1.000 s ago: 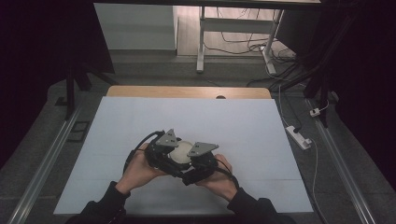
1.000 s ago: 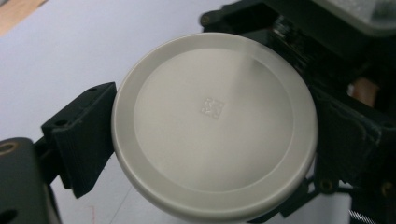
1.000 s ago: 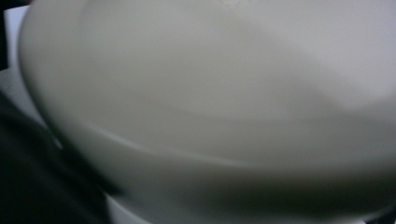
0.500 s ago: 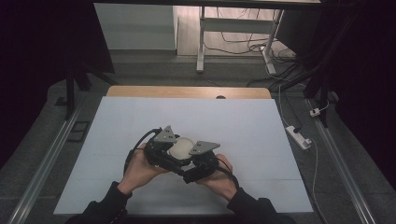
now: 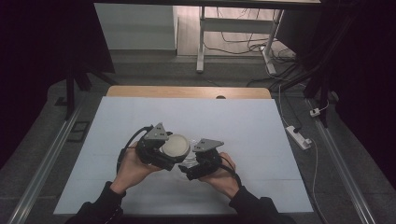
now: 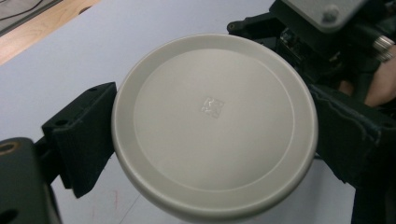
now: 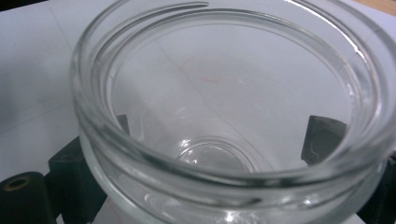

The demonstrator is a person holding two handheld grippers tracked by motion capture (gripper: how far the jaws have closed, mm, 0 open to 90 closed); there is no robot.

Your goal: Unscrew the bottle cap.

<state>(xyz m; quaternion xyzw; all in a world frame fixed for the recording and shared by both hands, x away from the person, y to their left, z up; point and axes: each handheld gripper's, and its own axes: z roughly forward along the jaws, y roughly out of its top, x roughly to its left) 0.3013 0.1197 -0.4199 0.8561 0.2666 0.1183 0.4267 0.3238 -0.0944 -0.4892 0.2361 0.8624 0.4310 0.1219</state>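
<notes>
We look down on a white table (image 5: 261, 121), with a strip of bare wood (image 5: 187, 92) along its far edge. A person's two hands come in from the near edge, each holding a black gripper, and the two meet near the middle of the table, a little toward the near side.

The left gripper (image 5: 164, 150) is clamped on a round, cream-coloured lid (image 5: 174, 145). In the left gripper view, we see the lid (image 6: 215, 123) face-on between the two black jaws, one pressed against its left rim and the other against its right rim. The lid has a raised rim, a flat centre and a small square mark stamped in the middle.

The right gripper (image 5: 198, 167) sits just to the right of the left one and slightly nearer, close beside it. It holds a clear glass jar (image 5: 187, 162), which in the high view shows as a faint glint between the two grippers. In the right gripper view, we look into the jar's (image 7: 224, 116) open mouth, threaded at the rim, with the black jaws seen through the glass on either side of it. The jar is open and empty.

The lid is just to the left of the jar, a little farther away. We cannot tell whether they touch.
</notes>
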